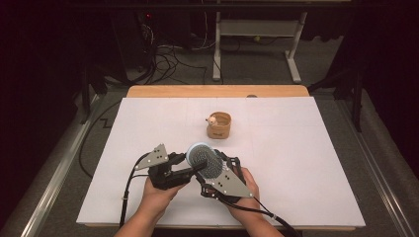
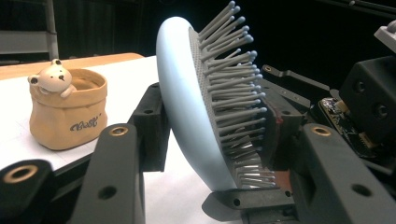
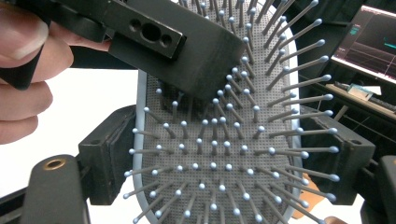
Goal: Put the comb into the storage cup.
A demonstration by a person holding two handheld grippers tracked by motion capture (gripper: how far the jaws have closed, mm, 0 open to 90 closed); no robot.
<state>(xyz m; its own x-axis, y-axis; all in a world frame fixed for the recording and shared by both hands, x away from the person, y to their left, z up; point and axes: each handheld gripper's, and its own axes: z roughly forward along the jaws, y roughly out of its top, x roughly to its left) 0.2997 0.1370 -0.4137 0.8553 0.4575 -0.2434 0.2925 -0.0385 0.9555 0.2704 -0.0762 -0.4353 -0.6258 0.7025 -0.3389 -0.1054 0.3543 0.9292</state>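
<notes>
- Gripping the blue hairbrush (image 1: 205,160) above the table (image 1: 296,163), both grippers pinched it.
- Left gripper (image 1: 192,168) jaws squeezed its back and bristles.
- Right gripper (image 1: 217,165) clamped its edges.

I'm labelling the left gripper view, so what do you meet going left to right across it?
Tan bag-shaped pot with a little bear on its rim → pale blue oval hairbrush with grey bristles → the other black gripper's body.

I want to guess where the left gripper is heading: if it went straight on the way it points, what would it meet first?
The left gripper already has the pale blue oval hairbrush with grey bristles between its fingers, so it would meet that brush at once. The tan bear pot stands farther off.
</notes>
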